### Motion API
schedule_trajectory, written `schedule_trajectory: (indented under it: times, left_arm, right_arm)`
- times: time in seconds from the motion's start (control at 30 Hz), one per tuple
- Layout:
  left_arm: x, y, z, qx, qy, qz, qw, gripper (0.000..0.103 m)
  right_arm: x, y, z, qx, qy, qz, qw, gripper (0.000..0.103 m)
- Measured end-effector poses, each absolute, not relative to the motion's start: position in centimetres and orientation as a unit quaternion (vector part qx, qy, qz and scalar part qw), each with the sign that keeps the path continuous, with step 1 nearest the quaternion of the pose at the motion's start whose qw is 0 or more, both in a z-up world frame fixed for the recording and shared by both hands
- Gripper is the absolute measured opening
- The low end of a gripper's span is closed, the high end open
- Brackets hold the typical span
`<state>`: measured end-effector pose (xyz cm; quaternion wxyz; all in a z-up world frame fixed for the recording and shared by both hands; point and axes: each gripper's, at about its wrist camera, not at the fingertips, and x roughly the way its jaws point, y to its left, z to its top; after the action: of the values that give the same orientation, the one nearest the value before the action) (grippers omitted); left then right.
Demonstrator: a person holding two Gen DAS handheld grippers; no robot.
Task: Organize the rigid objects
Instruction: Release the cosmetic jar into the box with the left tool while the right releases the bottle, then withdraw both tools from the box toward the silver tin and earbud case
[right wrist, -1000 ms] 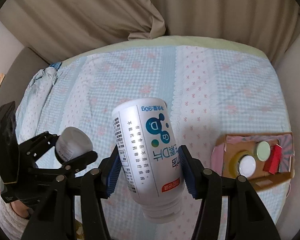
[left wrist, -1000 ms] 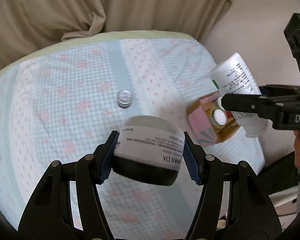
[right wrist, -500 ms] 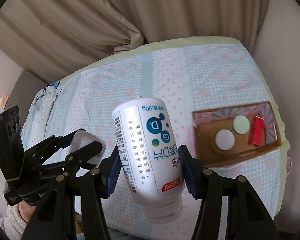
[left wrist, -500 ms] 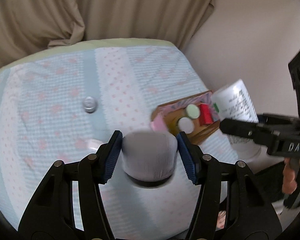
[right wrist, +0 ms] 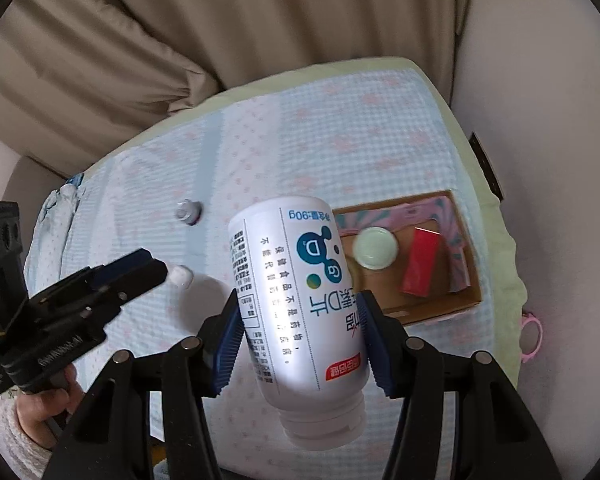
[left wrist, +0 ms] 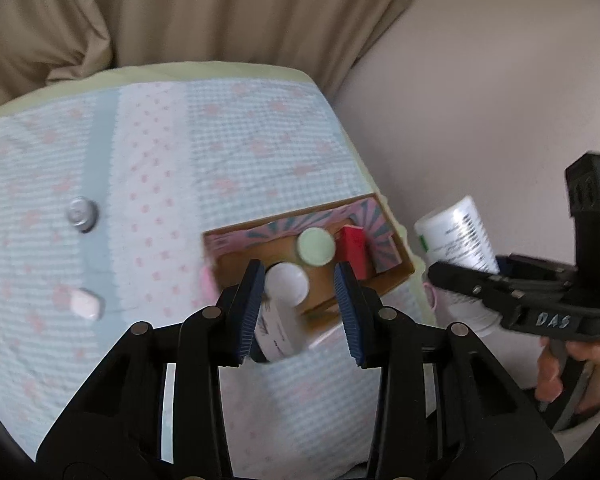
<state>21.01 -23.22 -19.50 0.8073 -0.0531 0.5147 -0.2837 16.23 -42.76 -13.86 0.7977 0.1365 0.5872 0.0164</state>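
My left gripper (left wrist: 299, 312) stands open just above the near end of the cardboard box (left wrist: 396, 276). The white jar (left wrist: 284, 300) with a printed label sits loose between the jaws, tilted, at the box's near wall. The box holds a pale green lid (left wrist: 316, 246) and a red block (left wrist: 354, 254). My right gripper (right wrist: 302, 338) is shut on a white supplement bottle (right wrist: 296, 304), held upside down above the bed, left of the box (right wrist: 466, 302). The bottle also shows in the left wrist view (left wrist: 458, 236).
A checked blue and pink bedspread (left wrist: 148, 168) covers the bed. On it lie a small clear cap (left wrist: 82, 211) and a pale pink piece (left wrist: 85, 303). Beige curtains (right wrist: 220, 20) hang behind. A pink ring (right wrist: 534, 334) hangs off the bed's right edge.
My left gripper has moved right to the box and opened, letting go of the white jar. My right gripper has shifted with the bottle still held.
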Motion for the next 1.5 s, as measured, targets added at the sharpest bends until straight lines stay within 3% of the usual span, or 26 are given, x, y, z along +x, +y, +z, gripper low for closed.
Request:
schedule_trajectory:
  times: [0.37,0.6,0.63,0.67,0.7,0.73,1.03,1.5]
  left_arm:
    - [24.5,-28.8,-30.6,-0.005,0.585,-0.235,0.776,0.033]
    - [25.4,-30.4,-33.6,0.026,0.606,-0.212,0.766,0.037]
    - [25.4,-30.6,-33.9,0.033,0.610,-0.207,0.764,0.043]
    - [25.4,-30.7,-34.2,0.038,0.612,-0.208,0.762,0.081]
    - [25.3,-30.7,-34.4,0.040,0.610,-0.209,0.763,0.100]
    - [25.2,-30.6,-34.4,0.040,0.604,-0.209,0.768,0.103]
    - [24.1,-28.7,-34.9,0.030,0.615,-0.186,0.766,0.103]
    - [21.6,-25.8,-29.9,0.019,0.584,-0.175,0.792,0.103]
  right_arm:
    - [19.3,-48.2,-26.4,0.173,0.641,0.025,0.748,0.051]
    - [20.9,-49.9,-30.6,0.218,0.646,0.026,0.731,0.052]
    - [21.1,-50.3,-30.8,0.231,0.640,0.028,0.732,0.058]
    - [21.1,-50.6,-31.0,0.240,0.637,0.020,0.732,0.069]
    - [21.2,-50.9,-31.0,0.243,0.637,0.009,0.732,0.099]
    - [21.0,-51.4,-30.9,0.243,0.631,-0.001,0.737,0.103]
    - [18.6,-52.3,-30.8,0.237,0.624,-0.024,0.745,0.103]
    - [17.4,-50.9,-27.2,0.214,0.604,-0.025,0.767,0.103]
